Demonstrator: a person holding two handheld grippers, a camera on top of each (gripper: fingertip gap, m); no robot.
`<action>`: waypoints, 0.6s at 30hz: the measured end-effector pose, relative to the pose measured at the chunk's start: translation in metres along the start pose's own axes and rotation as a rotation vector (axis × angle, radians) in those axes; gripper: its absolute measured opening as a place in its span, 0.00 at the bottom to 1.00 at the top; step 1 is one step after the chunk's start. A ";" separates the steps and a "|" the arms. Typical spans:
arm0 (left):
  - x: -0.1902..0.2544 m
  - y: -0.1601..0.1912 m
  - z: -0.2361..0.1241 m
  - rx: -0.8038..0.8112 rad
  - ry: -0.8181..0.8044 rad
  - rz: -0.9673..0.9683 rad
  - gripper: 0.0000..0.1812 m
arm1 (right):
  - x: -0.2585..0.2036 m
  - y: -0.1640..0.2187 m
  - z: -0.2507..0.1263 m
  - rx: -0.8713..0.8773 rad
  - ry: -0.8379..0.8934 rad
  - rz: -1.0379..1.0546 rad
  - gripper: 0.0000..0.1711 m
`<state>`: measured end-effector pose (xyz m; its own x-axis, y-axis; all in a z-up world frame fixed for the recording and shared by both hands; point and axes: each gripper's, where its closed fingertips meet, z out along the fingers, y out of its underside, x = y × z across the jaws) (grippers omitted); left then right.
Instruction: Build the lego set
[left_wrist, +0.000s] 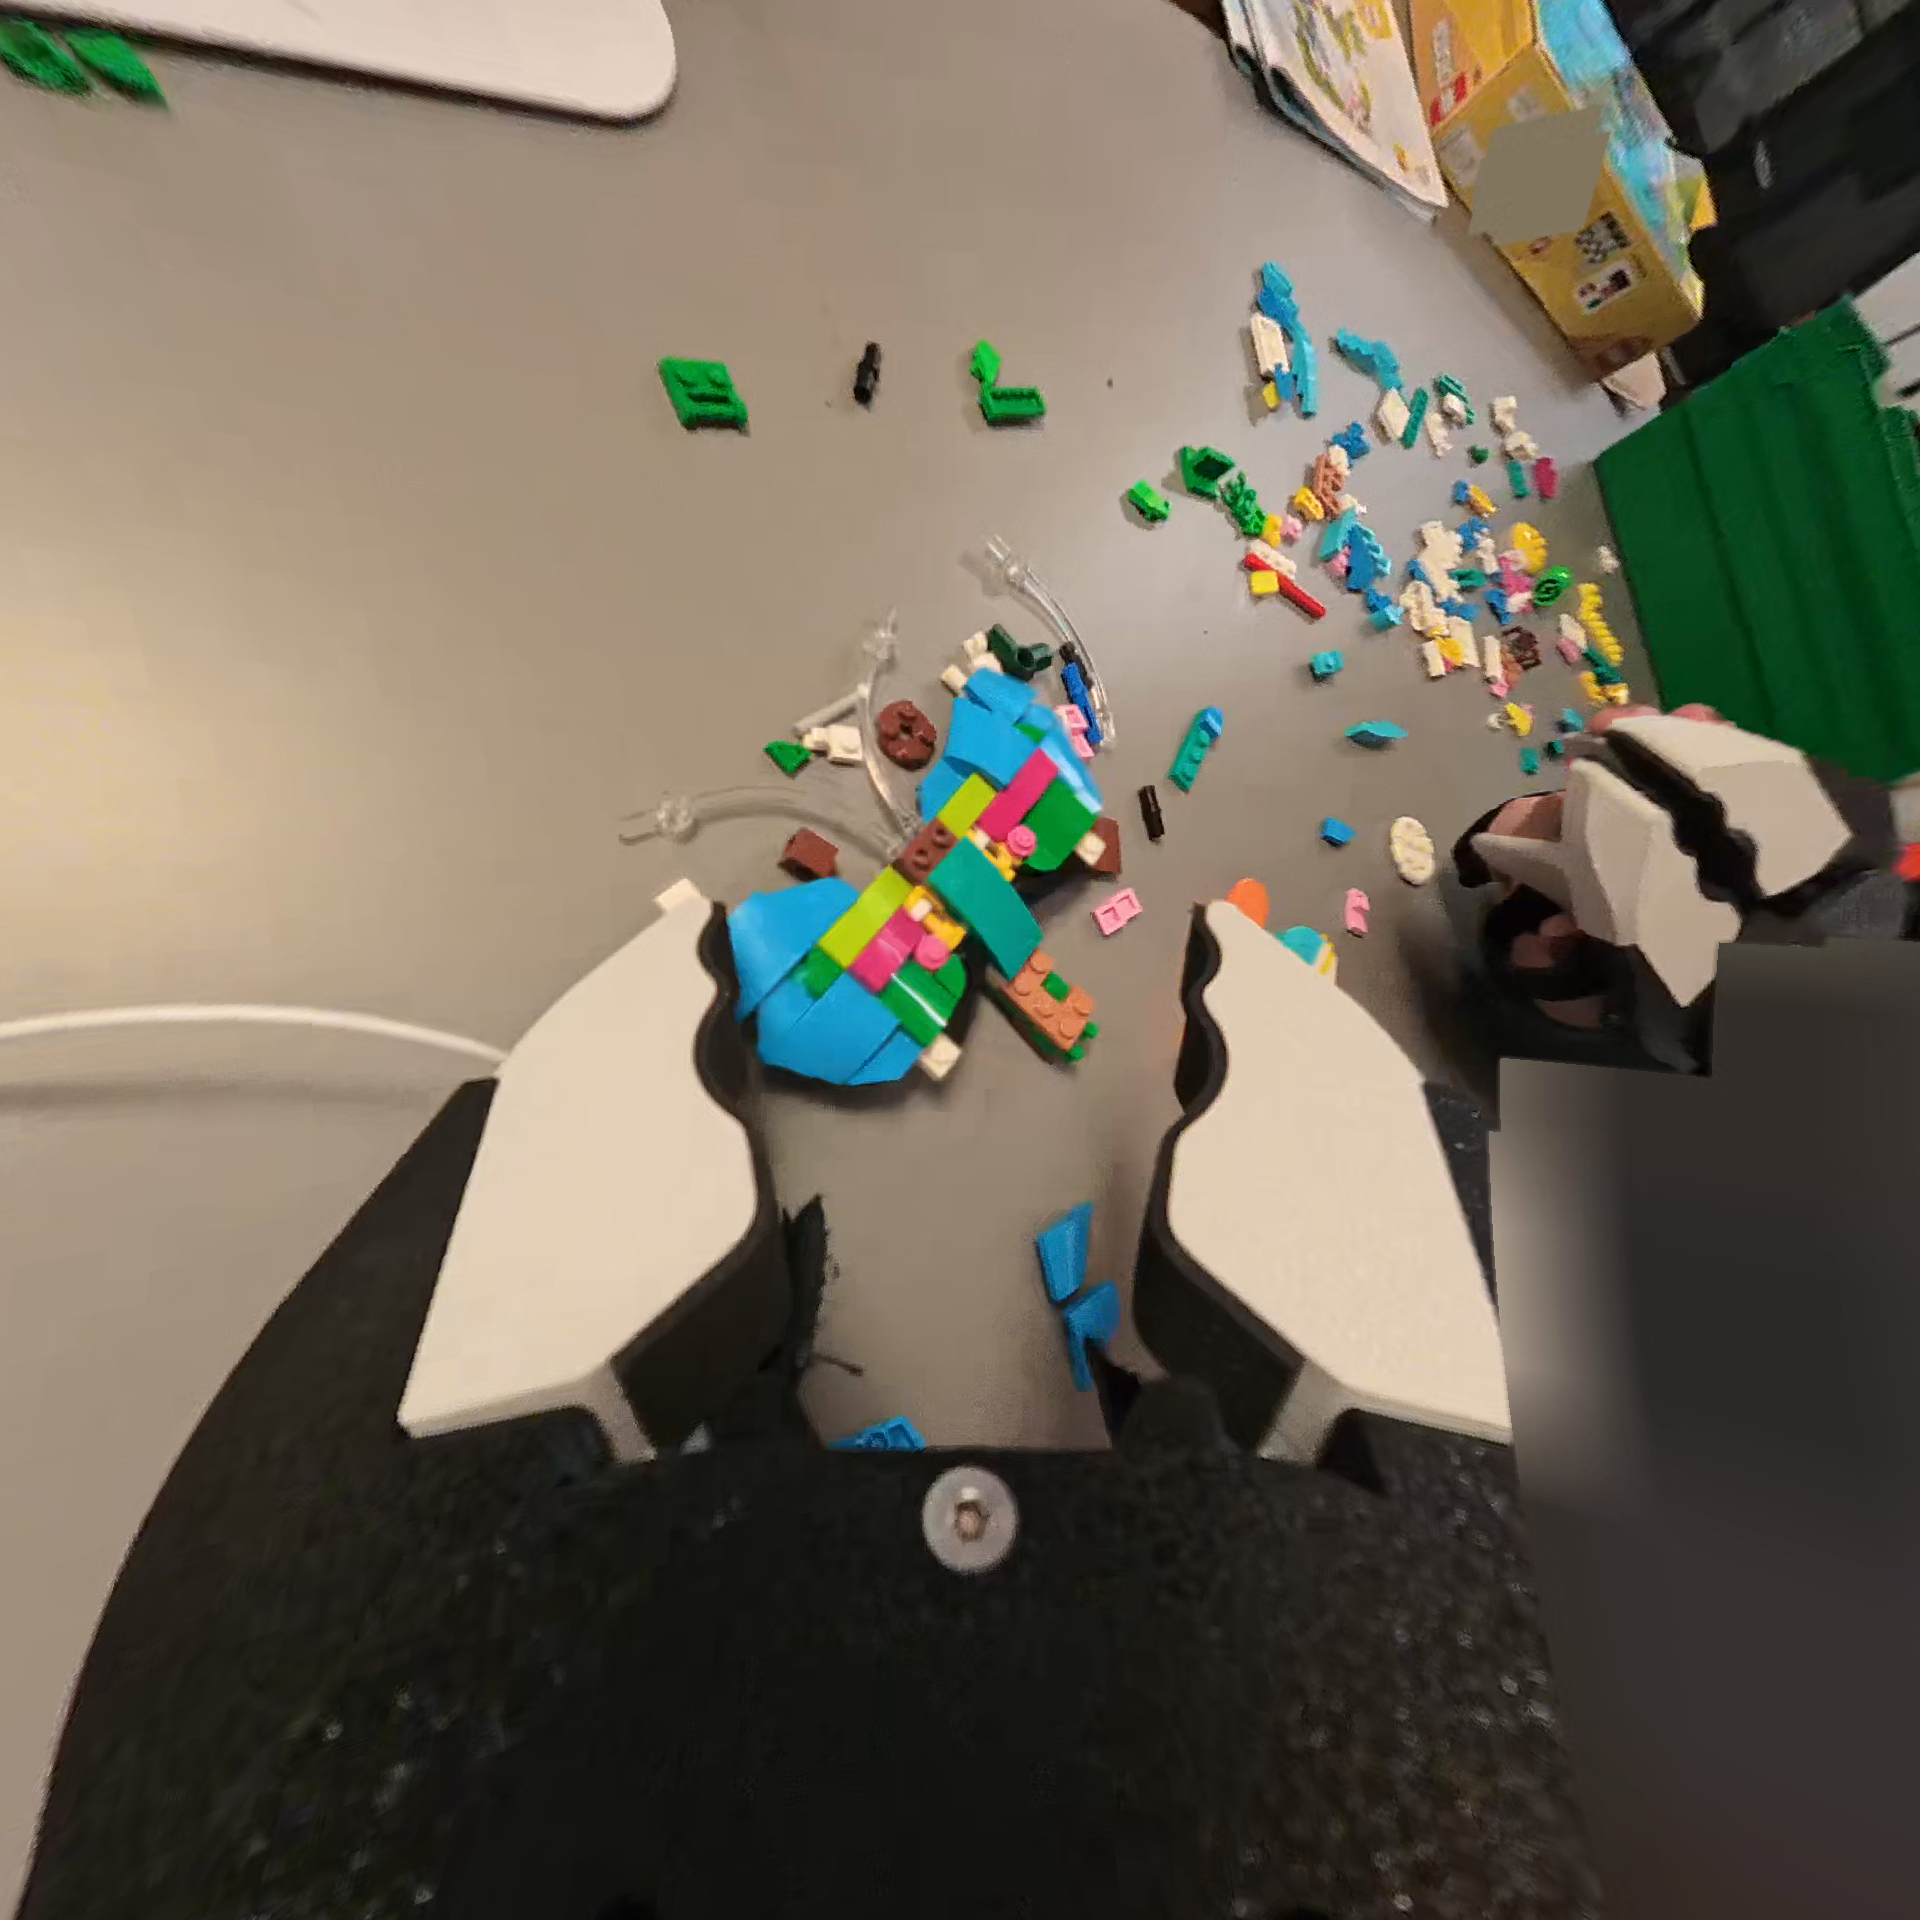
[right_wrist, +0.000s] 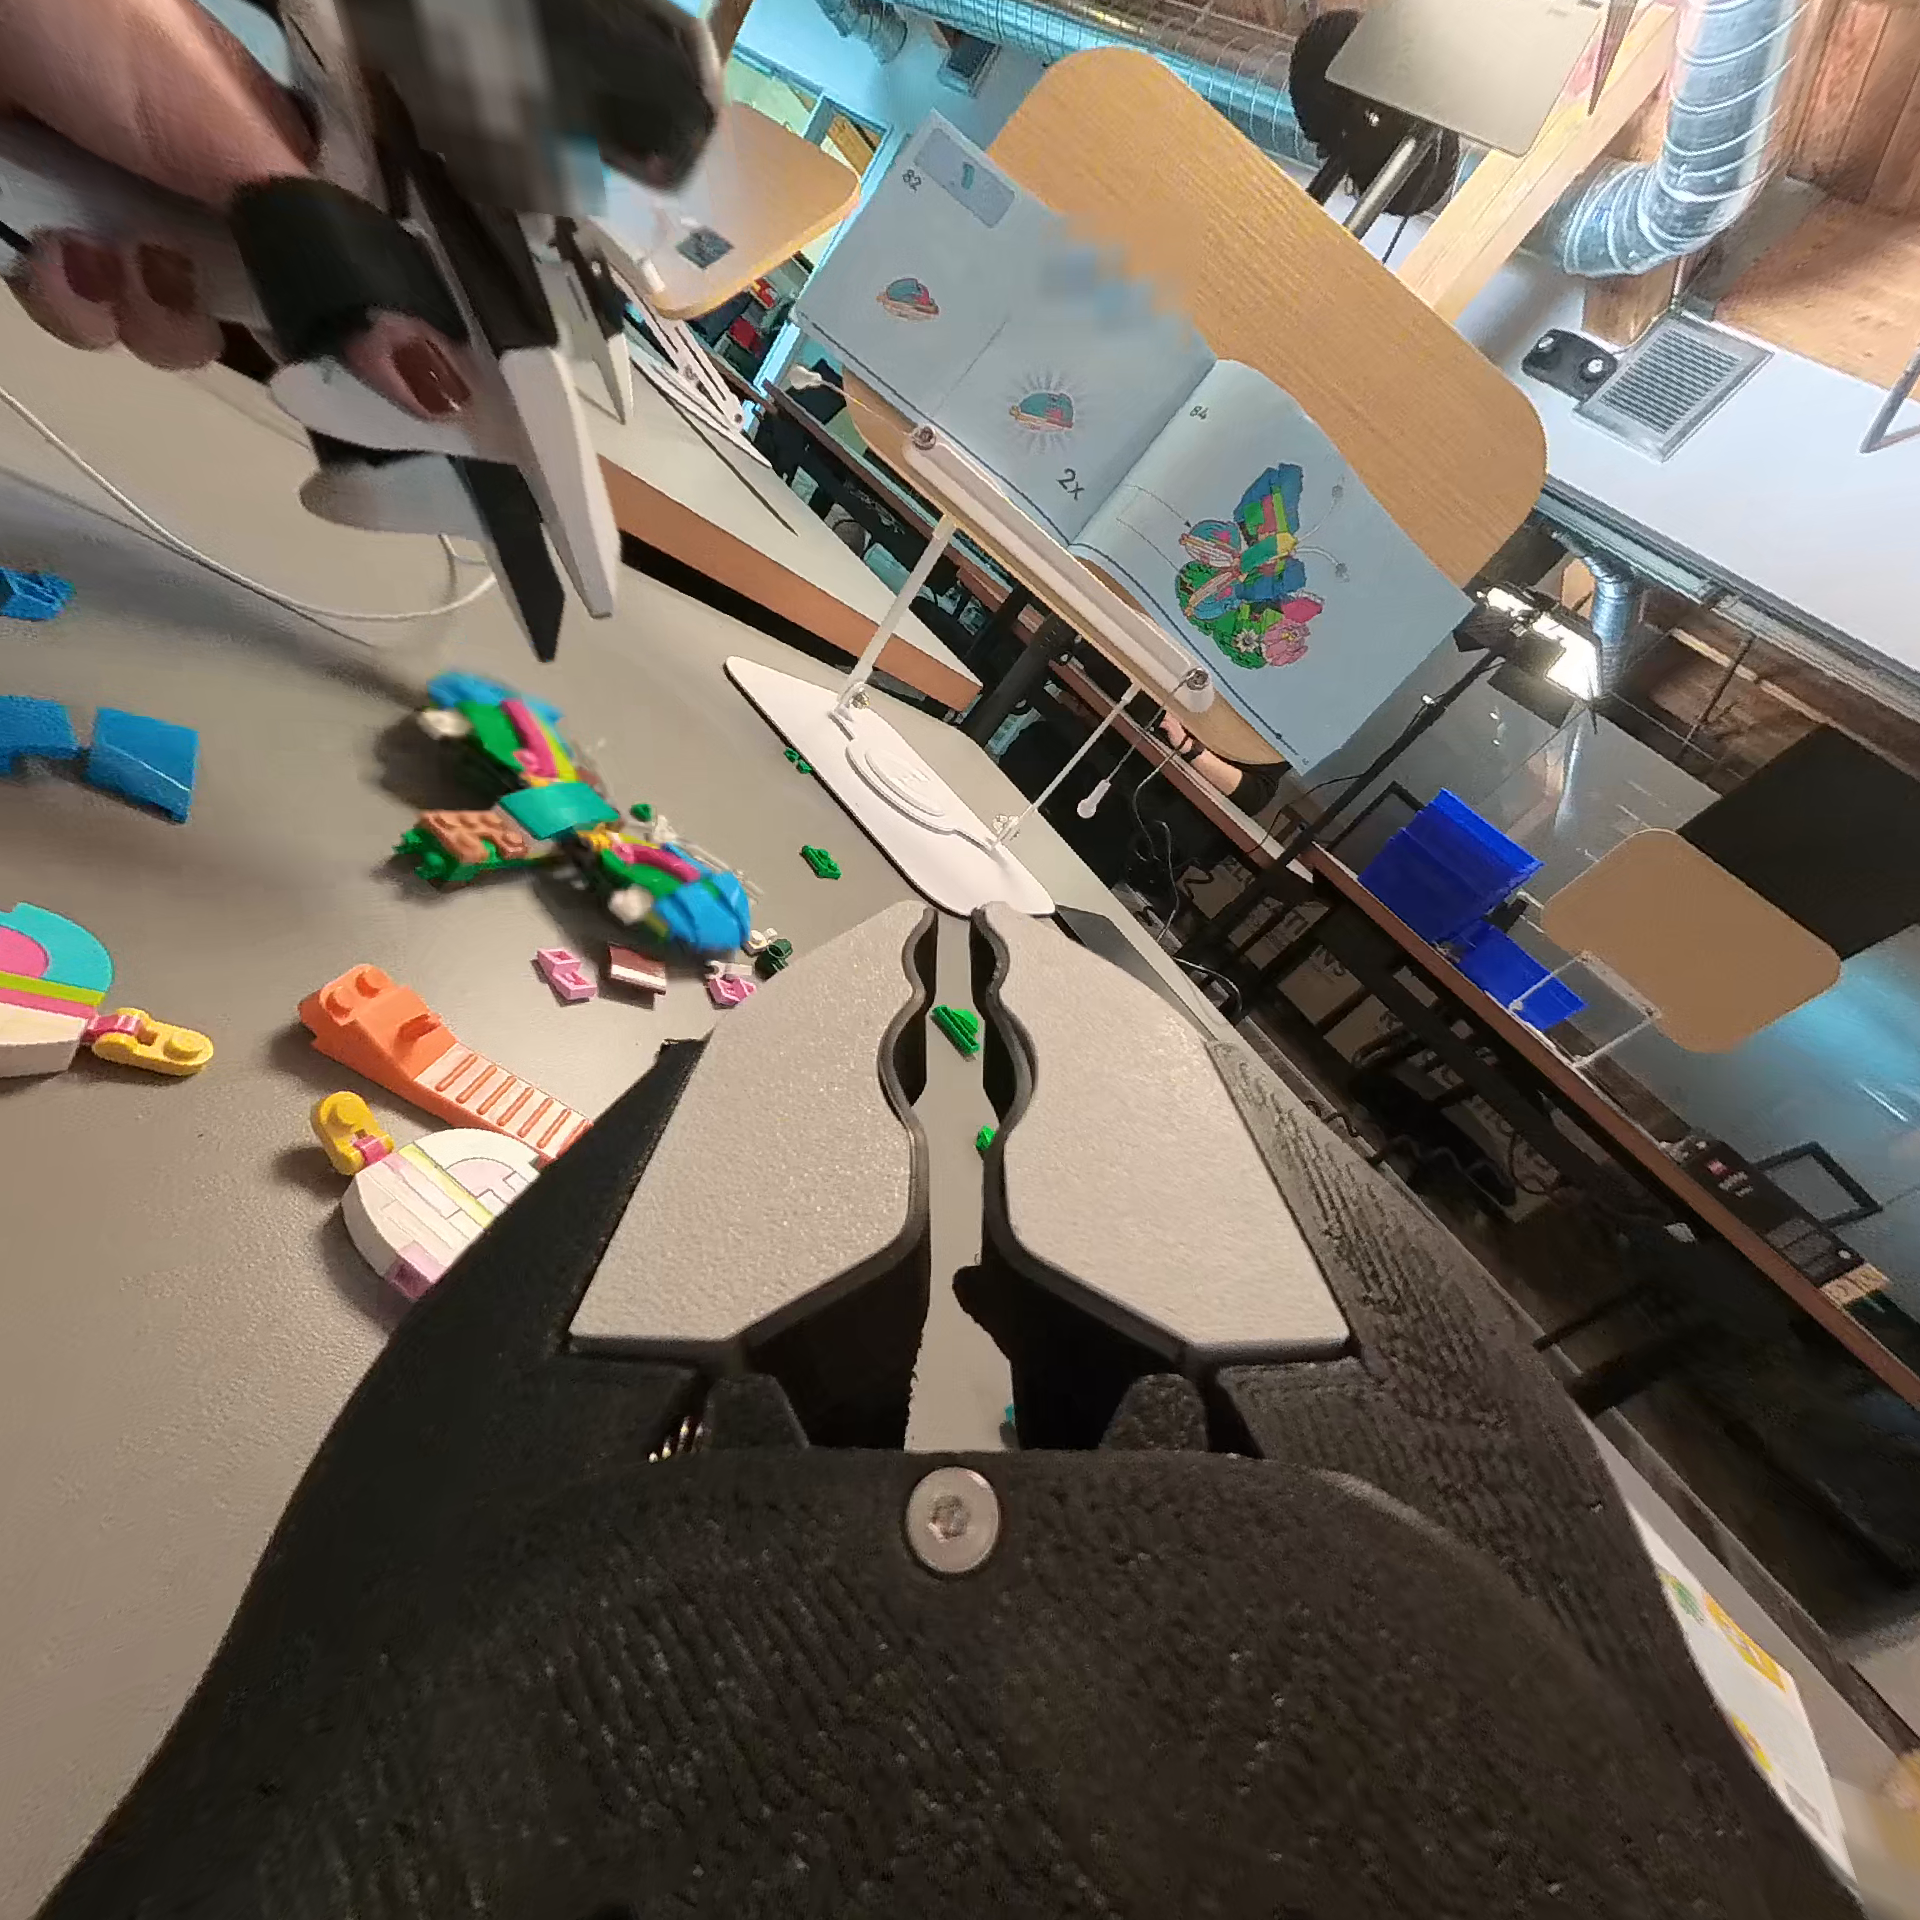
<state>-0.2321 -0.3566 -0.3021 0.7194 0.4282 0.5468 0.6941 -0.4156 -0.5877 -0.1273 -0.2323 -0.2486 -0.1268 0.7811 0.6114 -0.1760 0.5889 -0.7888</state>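
Observation:
A half-built butterfly model (left_wrist: 914, 894) in blue, green, pink and teal lies flat on the grey table (left_wrist: 364, 623). My left gripper (left_wrist: 956, 925) is open and empty above it, with its left fingertip next to the lower blue wing. Two loose blue slope pieces (left_wrist: 1070, 1278) lie between its fingers. My right gripper (right_wrist: 956, 920) is shut with nothing in it, to the right of the model (right_wrist: 582, 821). It shows at the right edge of the left wrist view (left_wrist: 1595, 753). The left gripper (right_wrist: 571, 608) hangs over the table at the upper left, held by a hand.
A pile of loose bricks (left_wrist: 1455, 540), a green baseplate (left_wrist: 1766, 582) and a yellow box (left_wrist: 1558, 187) lie far right. An instruction booklet (right_wrist: 1143, 436) stands on a white stand (right_wrist: 914, 790). An orange brick separator (right_wrist: 436, 1060) and small sub-builds (right_wrist: 436, 1195) lie near my right gripper. From the right gripper's tips to the orange brick separator (right_wrist: 436, 1060) is close to 11 cm.

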 end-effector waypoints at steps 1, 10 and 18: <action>0.000 -0.001 -0.005 0.038 -0.028 0.030 0.45 | 0.000 0.000 0.000 -0.003 0.005 -0.005 0.02; -0.001 -0.022 -0.062 0.617 -0.433 0.507 0.42 | 0.002 0.006 0.002 -0.046 0.031 -0.034 0.02; 0.022 0.011 -0.048 0.465 -0.219 0.485 0.48 | 0.001 0.009 0.003 -0.066 0.033 -0.084 0.02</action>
<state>-0.2071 -0.3902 -0.2677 0.8896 0.4534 0.0548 0.1790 -0.2358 -0.9552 -0.1319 -0.2269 -0.2546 -0.0815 0.7343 0.6739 -0.1201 0.6640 -0.7381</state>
